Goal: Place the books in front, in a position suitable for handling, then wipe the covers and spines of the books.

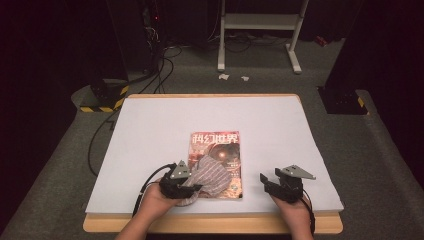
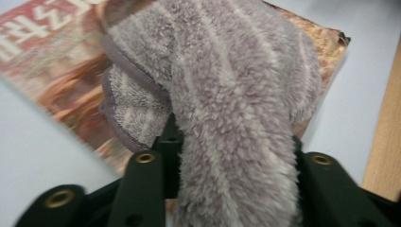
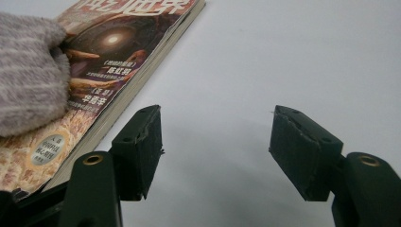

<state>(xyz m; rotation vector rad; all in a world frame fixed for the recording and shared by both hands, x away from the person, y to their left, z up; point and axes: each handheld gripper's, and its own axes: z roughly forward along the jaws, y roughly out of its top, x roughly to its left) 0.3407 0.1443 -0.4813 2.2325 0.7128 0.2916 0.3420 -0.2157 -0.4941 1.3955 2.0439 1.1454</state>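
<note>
High view first: the left tongs (image 1: 184,186) sit at the near left corner of a magazine (image 1: 216,142) and are clamped on a striped grey cloth (image 1: 212,175). That cloth spreads up and to the right from those tongs, lying over the lower half of the magazine cover. In the left gripper view the fluffy cloth (image 2: 227,109) runs straight between the two black jaws and bulges out ahead of them, with the magazine (image 2: 56,66) beneath it and the white sheet of the bench (image 2: 28,156) at either side. The left hand (image 1: 159,197) comes in from the near edge, its forearm angled inward, and the tongs point ahead and to the right across the cover.

Well to the right of the magazine, the right tongs (image 1: 266,180) rest low over the bench (image 1: 280,125), jaws spread apart with nothing between them. Right gripper view: the tongs (image 3: 215,151) frame bare white surface, with the magazine (image 3: 118,52) and the cloth (image 3: 28,71) off to their left. The right hand (image 1: 295,207) holds them from the near edge, pointing left towards the magazine.
</note>
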